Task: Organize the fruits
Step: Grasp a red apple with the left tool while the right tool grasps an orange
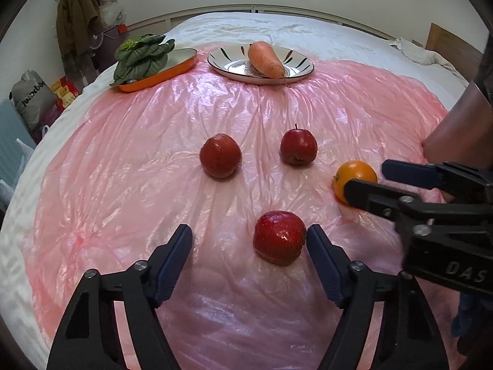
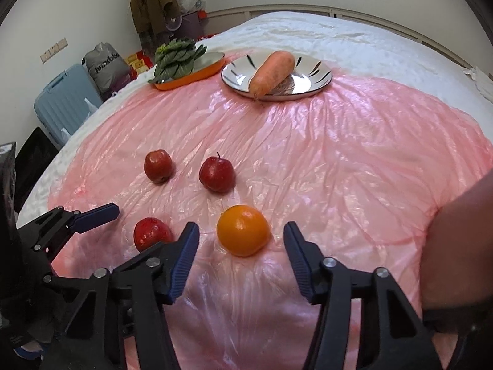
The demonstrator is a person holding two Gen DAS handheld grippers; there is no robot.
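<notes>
apple (image 1: 279, 236) between left claw (image 1: 249, 240) fingers

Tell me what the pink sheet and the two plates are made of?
The pink sheet looks like thin plastic film: see-through, crinkled, with shiny highlights. The orange plate under the greens seems enamel or glazed ceramic: glossy orange rim, pale smooth inside; I can't tell which. The white plate under the carrot looks like glazed ceramic: shiny, with dark painted marks.

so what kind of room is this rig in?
Most likely a bedroom: the work surface looks like a bed under a pink plastic sheet, with a coat hanging on the wall and a blue suitcase beside it.
</notes>
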